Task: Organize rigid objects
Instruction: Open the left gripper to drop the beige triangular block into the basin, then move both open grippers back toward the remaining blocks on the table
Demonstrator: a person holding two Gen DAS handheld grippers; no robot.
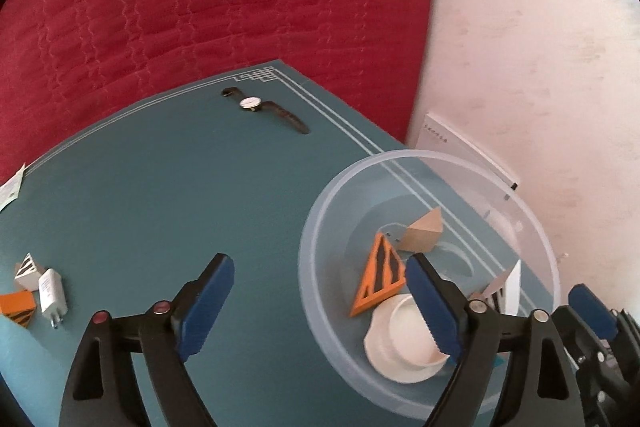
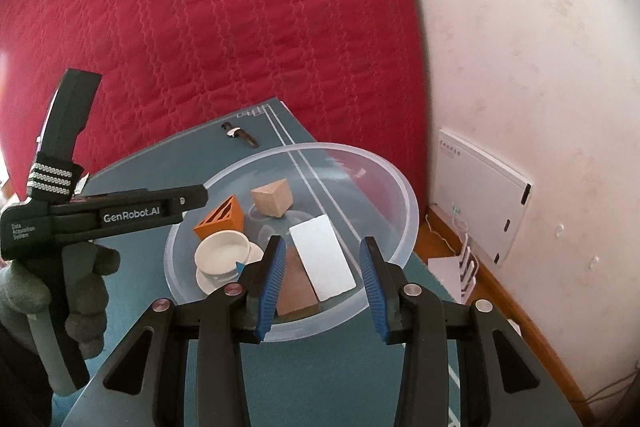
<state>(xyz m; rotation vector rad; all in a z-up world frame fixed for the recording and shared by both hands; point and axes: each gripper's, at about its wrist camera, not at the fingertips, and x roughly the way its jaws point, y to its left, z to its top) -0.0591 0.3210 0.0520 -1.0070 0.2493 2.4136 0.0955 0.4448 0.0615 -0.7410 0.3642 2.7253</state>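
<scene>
Clear plastic bowl (image 2: 396, 195) at the surface's right edge already holds several blocks, while my left hand-held gripper (image 1: 320, 307) and right hand-held gripper (image 2: 322, 281) hover released, leaving watch (image 1: 264, 108), charger (image 1: 52, 293) and two blocks at the left edge.

soft daylight, fairly bright; faint shadows; mild blur throughout; fisheye bending with dark vignetted corners
</scene>
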